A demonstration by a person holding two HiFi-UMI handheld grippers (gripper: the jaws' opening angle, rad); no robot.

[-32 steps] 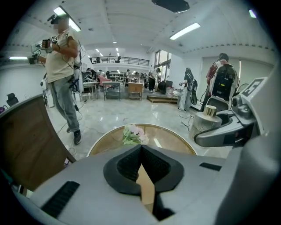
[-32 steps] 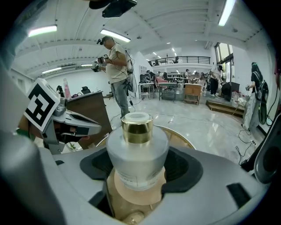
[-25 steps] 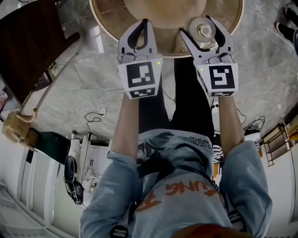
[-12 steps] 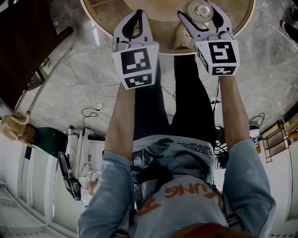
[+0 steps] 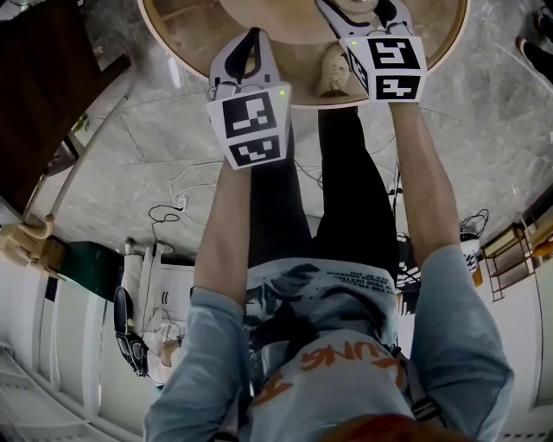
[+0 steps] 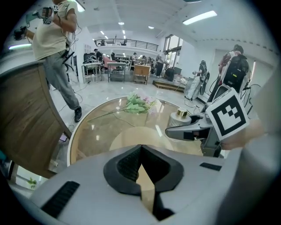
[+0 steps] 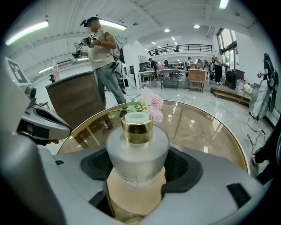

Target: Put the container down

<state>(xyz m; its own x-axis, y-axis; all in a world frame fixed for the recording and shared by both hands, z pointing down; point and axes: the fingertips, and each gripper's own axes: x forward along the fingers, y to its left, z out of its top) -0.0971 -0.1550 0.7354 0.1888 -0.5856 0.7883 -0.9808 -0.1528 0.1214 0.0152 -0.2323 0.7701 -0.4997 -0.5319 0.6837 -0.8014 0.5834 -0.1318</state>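
Note:
The container is a frosted glass bottle (image 7: 137,147) with a gold collar and a white cap, upright between my right gripper's (image 7: 137,169) jaws, which are shut on its body. From the left gripper view the bottle (image 6: 179,117) stands over the round glass table (image 6: 101,132) inside the right gripper's fingers (image 6: 186,131); I cannot tell whether its base touches the glass. In the head view my right gripper (image 5: 365,9) reaches over the table at the top edge, the bottle mostly cut off. My left gripper (image 5: 251,41) hovers at the table's near edge, shut and holding nothing (image 6: 141,163).
A bunch of pink flowers (image 7: 147,104) lies on the far part of the table. A dark wooden counter (image 5: 34,86) stands to the left, with a person (image 7: 103,48) beside it. Cables (image 5: 173,207) trail over the marble floor. A shoe (image 5: 333,69) shows through the glass.
Both grippers have moved forward over the table. The right one with the bottle went farther, reaching the top edge of the head view. Both jaws stayed as they were.

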